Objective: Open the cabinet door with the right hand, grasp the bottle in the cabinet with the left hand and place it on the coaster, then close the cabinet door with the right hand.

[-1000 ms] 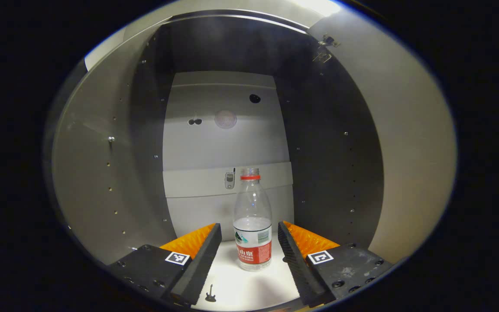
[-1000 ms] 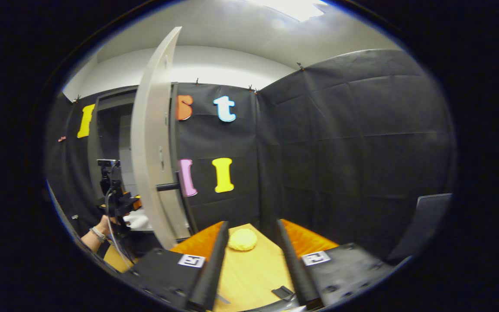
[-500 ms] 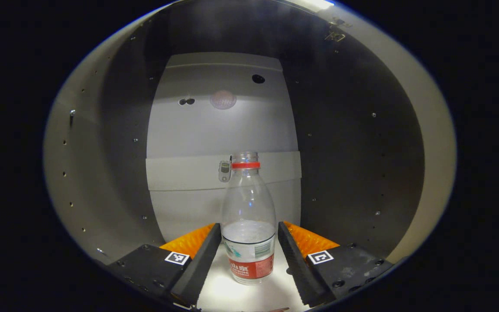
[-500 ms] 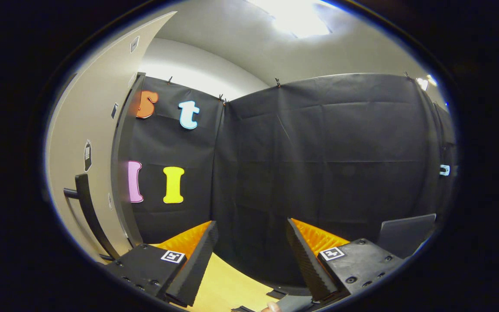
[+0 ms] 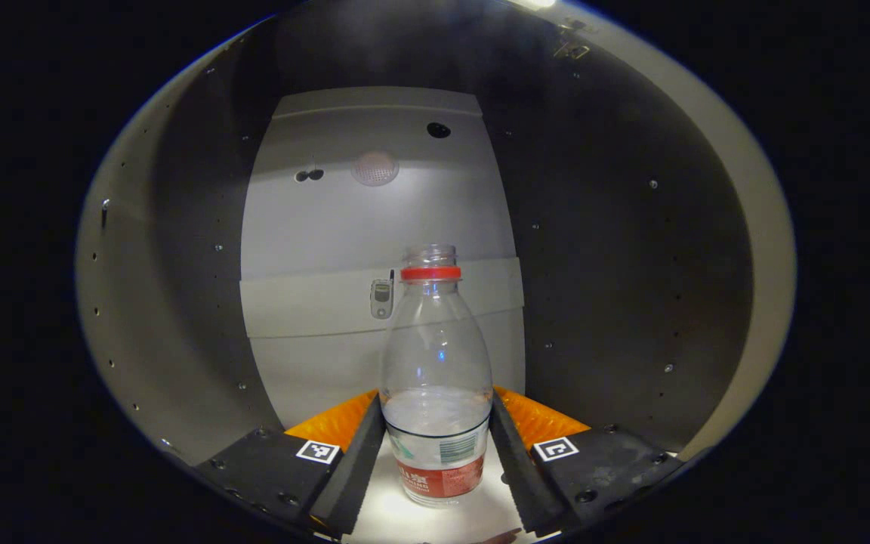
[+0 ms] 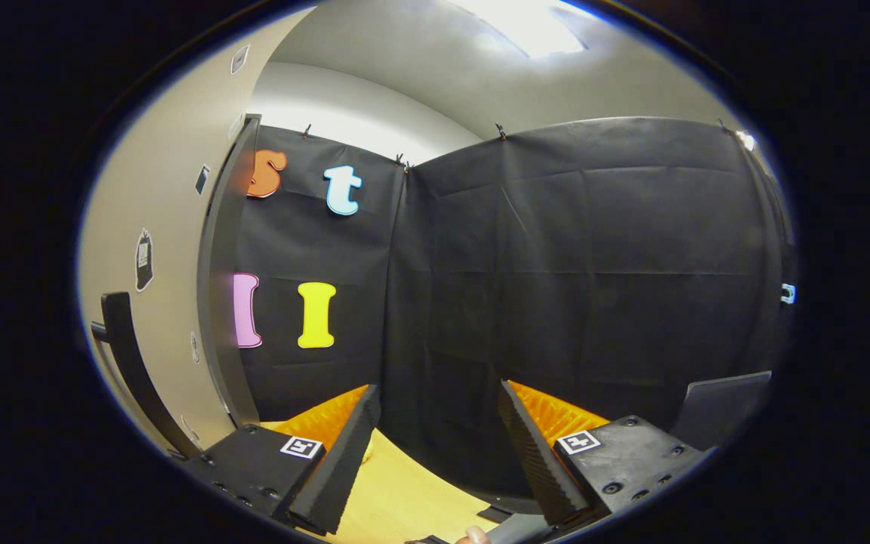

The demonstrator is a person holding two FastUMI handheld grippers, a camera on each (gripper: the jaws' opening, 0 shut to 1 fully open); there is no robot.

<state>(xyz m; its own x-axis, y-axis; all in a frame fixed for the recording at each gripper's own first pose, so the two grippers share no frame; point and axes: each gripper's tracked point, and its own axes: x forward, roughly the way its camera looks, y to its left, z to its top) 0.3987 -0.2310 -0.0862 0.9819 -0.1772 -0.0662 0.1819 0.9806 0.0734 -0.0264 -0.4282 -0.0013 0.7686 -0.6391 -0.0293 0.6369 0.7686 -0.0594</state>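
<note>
Left tool ribbed fingers flank clear plastic bottle; contact unclear. Right tool apart.

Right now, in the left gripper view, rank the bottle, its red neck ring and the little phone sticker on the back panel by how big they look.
1. Bottle, though nearest the camera.
2. Red neck ring.
3. Phone sticker, similar in area, so uncertain.

Red-and-white printed label on clear plastic bottle with red neck ring: characters too small and warped to read. Black-and-white square coded markers on left gripper and right gripper; no letters or numbers legible.
</note>
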